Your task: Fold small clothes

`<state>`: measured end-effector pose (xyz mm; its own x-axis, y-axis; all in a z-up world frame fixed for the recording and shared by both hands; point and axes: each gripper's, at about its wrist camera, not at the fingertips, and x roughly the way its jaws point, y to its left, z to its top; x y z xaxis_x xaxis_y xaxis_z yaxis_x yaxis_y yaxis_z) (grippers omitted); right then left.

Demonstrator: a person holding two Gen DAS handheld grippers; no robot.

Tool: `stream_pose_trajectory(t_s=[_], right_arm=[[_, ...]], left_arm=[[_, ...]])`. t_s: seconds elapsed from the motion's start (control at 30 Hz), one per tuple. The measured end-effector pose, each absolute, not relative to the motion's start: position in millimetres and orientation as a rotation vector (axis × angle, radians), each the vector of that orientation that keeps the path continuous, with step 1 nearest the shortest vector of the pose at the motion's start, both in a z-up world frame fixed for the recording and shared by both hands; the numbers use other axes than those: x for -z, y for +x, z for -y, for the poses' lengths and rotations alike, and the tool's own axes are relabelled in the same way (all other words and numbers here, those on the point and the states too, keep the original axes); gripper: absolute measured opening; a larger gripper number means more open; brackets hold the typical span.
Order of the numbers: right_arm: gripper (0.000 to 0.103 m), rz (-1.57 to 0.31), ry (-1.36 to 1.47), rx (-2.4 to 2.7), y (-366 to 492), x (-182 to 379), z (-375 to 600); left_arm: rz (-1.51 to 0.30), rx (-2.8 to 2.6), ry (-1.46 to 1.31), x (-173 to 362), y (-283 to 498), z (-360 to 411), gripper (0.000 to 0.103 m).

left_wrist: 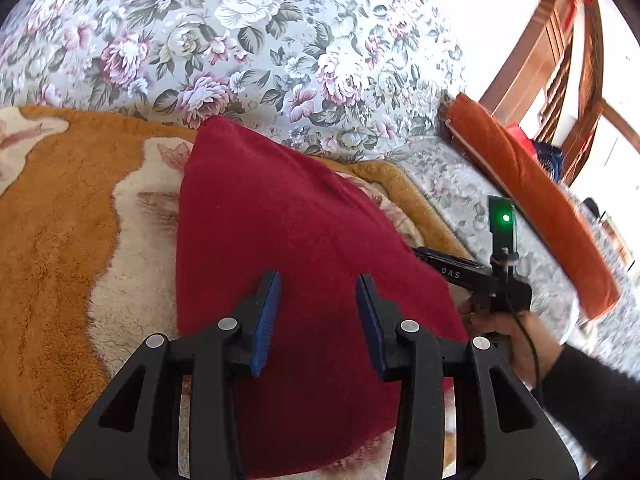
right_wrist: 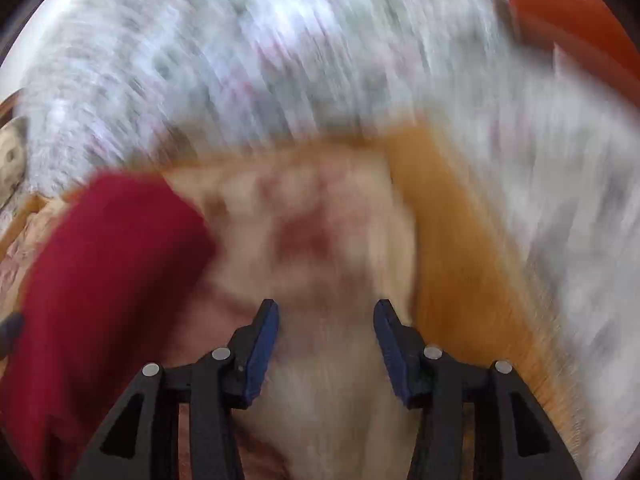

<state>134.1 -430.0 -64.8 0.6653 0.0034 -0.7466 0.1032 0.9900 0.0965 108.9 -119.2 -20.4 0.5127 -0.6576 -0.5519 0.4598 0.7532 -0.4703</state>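
Note:
A dark red fleece garment (left_wrist: pixel 296 248) lies folded flat on an orange-and-cream plush blanket (left_wrist: pixel 52 248). My left gripper (left_wrist: pixel 318 280) hovers over the garment's near half, open and empty. The right gripper's black body (left_wrist: pixel 496 280), held in a hand, shows at the garment's right edge in the left wrist view. The right wrist view is motion-blurred: my right gripper (right_wrist: pixel 326 308) is open and empty over the cream part of the blanket (right_wrist: pixel 320 240), with the red garment (right_wrist: pixel 104 272) to its left.
A floral bedspread (left_wrist: pixel 248 40) covers the bed behind the blanket. A rust-orange folded cloth (left_wrist: pixel 532 200) lies along the right side. A wooden chair (left_wrist: pixel 560 60) stands at the far right.

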Motion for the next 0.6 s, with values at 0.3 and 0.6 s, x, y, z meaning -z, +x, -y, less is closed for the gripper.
stream_pose_trajectory(t_s=[0.3, 0.6], right_arm=[[0.055, -0.877, 0.164, 0.083, 104.1, 54.0, 420.7], [0.059, -0.706, 0.231, 0.064, -45.2, -13.4, 342.9]], left_arm=[[-0.852, 0.543, -0.197, -19.3, 85.4, 114.5, 0.065], [-0.856, 0.357, -0.034, -44.0, 17.6, 103.6, 0.094]])
